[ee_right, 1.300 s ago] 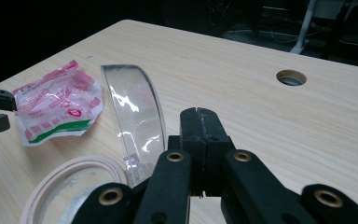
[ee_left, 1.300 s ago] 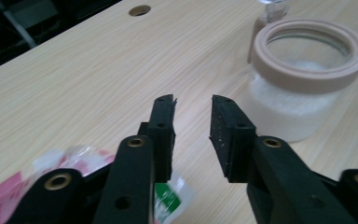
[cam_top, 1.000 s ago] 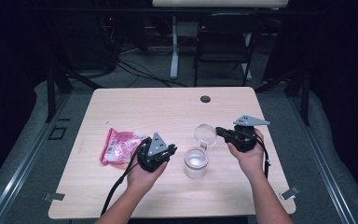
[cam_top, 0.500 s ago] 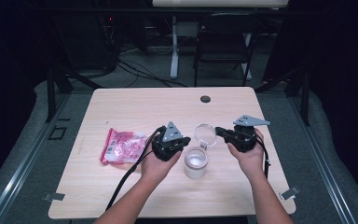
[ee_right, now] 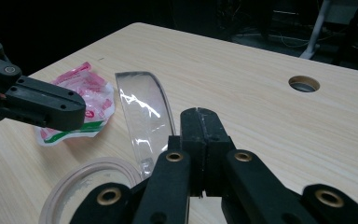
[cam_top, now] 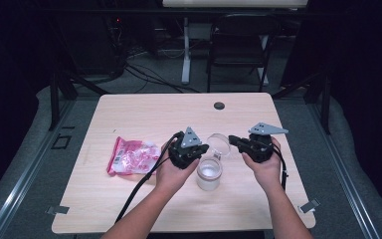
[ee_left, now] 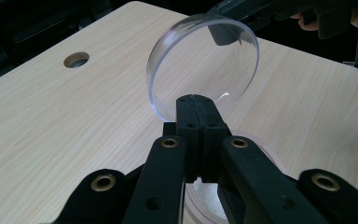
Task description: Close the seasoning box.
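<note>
Wooden table; both claws clamp clear lid above jar.

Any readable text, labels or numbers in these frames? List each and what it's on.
None readable.
Pink bag: red and green print on the wrapper, too blurred and small to read in the high view or the right gripper view.
Clear lid: no marking.
Jar: no label seen.
Left gripper, right gripper: plain black jaws, no lettering.
Table: bare wood, no sign.
</note>
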Tool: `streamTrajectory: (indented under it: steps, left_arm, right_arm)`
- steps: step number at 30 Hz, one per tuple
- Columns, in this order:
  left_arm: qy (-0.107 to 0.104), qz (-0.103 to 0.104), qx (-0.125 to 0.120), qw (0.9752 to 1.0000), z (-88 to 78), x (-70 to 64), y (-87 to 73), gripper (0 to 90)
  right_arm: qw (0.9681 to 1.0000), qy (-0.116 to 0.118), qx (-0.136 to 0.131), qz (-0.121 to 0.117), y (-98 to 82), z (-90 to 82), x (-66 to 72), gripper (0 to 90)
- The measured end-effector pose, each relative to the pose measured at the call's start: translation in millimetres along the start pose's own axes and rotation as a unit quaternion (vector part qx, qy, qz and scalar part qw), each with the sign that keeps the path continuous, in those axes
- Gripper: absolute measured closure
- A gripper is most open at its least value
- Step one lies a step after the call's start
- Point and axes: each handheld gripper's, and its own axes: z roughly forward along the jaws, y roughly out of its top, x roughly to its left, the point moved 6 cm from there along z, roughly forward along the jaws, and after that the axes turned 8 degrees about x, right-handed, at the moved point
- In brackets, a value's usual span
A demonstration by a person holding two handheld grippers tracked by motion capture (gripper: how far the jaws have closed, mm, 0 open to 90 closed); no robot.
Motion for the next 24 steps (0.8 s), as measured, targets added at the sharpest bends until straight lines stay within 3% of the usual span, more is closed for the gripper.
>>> streamTrajectory:
  steps: [24]
  left_arm:
    - [-0.001, 0.014, 0.007, 0.9999, -1.4, -7.7, -4.7, 90.0]
  right_arm:
    - [0.9993, 0.023, 0.005, -0.031, 3.9, 4.0, 21.9, 89.0]
